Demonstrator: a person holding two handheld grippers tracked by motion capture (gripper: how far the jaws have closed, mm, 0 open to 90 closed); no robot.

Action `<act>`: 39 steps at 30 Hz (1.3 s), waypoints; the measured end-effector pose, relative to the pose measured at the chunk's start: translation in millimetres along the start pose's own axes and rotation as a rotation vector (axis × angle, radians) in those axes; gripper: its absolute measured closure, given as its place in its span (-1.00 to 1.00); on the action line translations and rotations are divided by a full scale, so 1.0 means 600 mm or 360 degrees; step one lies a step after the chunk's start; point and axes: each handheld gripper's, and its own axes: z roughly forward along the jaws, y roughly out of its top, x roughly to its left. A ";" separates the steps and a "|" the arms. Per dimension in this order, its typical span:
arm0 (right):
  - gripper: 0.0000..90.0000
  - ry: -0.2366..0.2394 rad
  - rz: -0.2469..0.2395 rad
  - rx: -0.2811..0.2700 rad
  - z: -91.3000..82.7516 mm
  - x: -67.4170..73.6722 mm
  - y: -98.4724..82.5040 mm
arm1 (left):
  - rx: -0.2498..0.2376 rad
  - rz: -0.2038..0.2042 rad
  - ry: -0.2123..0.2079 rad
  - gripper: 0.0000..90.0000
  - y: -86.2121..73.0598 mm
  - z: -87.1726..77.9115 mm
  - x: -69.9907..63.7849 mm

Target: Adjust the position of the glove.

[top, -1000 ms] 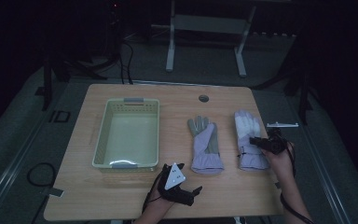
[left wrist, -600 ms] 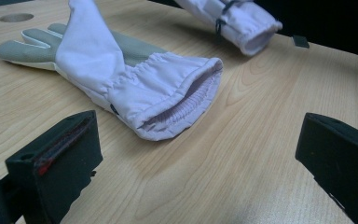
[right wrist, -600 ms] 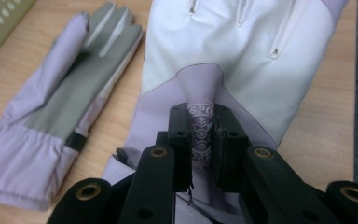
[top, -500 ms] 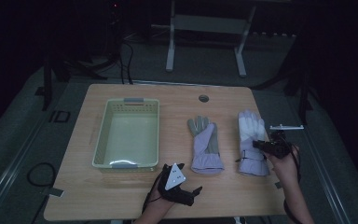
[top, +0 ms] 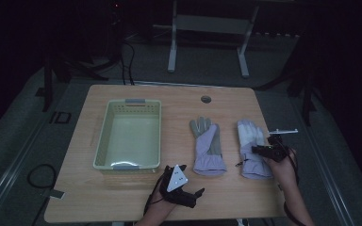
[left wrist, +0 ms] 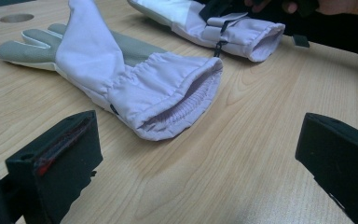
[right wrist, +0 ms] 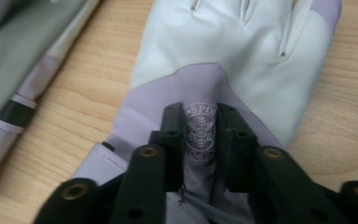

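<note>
My right claw [right wrist: 200,140] sits on the right glove [right wrist: 223,60], jaws just eased apart, logo patch between, no real grip. Left claw [left wrist: 200,158] wide open, empty. Both gloves on worktop [top: 136,207]; basket [top: 104,141] empty, so nothing done yet.

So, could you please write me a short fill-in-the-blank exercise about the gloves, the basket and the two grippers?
1. The two gloves lie flat on the wooden ____.
2. The right gripper sits over the right-hand glove, its narrow gap framing a round ____ logo.
3. The pale green basket stands to the ____ of the left-hand glove in the high view.
4. The left gripper faces that glove's cuff with its jaws ____.

Missing words: table; snowflake; left; open
</note>
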 end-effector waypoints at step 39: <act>0.76 0.0142 0.0010 -0.0179 -0.126 0.050 0.076 | 0.0003 0.0001 0.0007 -0.99 0.000 0.000 0.000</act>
